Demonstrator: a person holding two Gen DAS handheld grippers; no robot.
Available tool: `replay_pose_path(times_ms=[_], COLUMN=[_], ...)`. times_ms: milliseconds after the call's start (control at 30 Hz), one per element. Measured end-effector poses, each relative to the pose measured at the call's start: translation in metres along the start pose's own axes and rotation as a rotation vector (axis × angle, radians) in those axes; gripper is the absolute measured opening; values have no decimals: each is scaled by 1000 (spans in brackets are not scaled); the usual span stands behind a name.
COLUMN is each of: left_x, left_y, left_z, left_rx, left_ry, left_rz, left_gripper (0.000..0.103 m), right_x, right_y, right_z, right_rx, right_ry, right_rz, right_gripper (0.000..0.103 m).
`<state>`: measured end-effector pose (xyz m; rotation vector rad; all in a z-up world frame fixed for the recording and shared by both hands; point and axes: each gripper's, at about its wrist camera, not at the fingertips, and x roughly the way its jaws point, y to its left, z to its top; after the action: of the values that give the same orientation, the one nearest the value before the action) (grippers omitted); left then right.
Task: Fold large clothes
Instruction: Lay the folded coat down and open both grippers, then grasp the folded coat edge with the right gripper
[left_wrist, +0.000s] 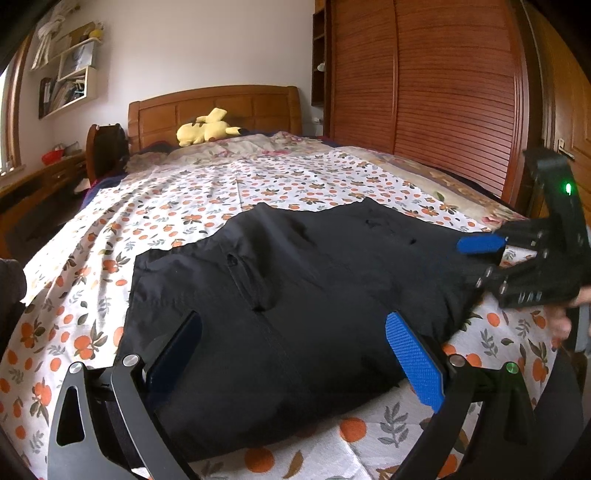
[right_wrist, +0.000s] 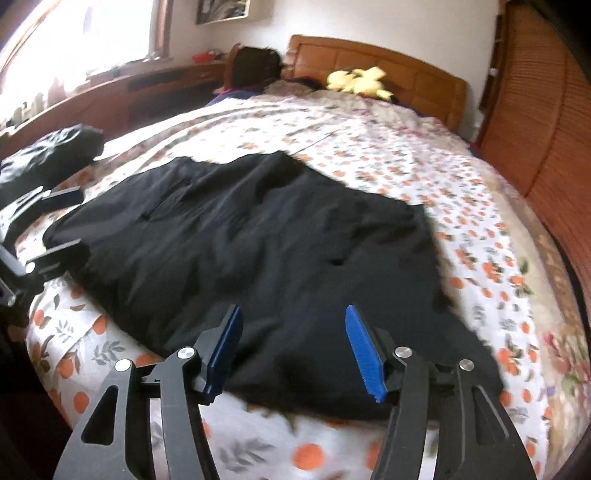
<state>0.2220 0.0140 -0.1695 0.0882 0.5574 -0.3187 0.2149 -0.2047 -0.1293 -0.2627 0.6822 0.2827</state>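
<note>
The black garment (left_wrist: 295, 280) lies spread across the near half of the bed (left_wrist: 207, 192), on an orange-printed sheet, roughly flattened into a broad slab with a zipped pocket slit showing near its middle. It looks like a padded jacket or similar large piece: soft and limp, fairly light for its bulk, with a smooth, slightly slick shell that will probably slide on itself and puff back up when pressed. Nothing about it seems fragile. The left claw (left_wrist: 295, 354) hovers over the near edge with its blue pads wide apart and nothing between them; the cloth simply lies beneath. The right claw (right_wrist: 293, 350) is likewise released above the near right part of the garment, its jaws parted and empty; in the left wrist view it shows at the garment's right end, apart from the left one. Best holds, I judge, are the corners and the hems, pinching both layers at once, since a grip mid-panel would only gather loose shell. A second dark bundle (right_wrist: 51, 155) sits at the bed's far left edge.
</note>
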Motion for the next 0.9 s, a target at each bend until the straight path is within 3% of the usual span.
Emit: replay_pose_path(times_ms=[233,467,567,900], left_x=[0,6,7,14], left_y=[-14,-21,-23,-26], left_z=[-5,-11,-13,-17], left_rx=[10,26,32,39], left_ry=[3,17,20,36], left_rz=[-14,-17,-20,-19], left_gripper=[100,100,100,100], right_x=[-21,-19,-15,10], right_y=[-47,-80,-88,-111], right_z=[-12,-30,-35,-49], right_rx=[79,170,197,343], right_ry=[-11,12,18,74], right_rz=[-113,-162,-179,-122], right_gripper=[68,70,77,80])
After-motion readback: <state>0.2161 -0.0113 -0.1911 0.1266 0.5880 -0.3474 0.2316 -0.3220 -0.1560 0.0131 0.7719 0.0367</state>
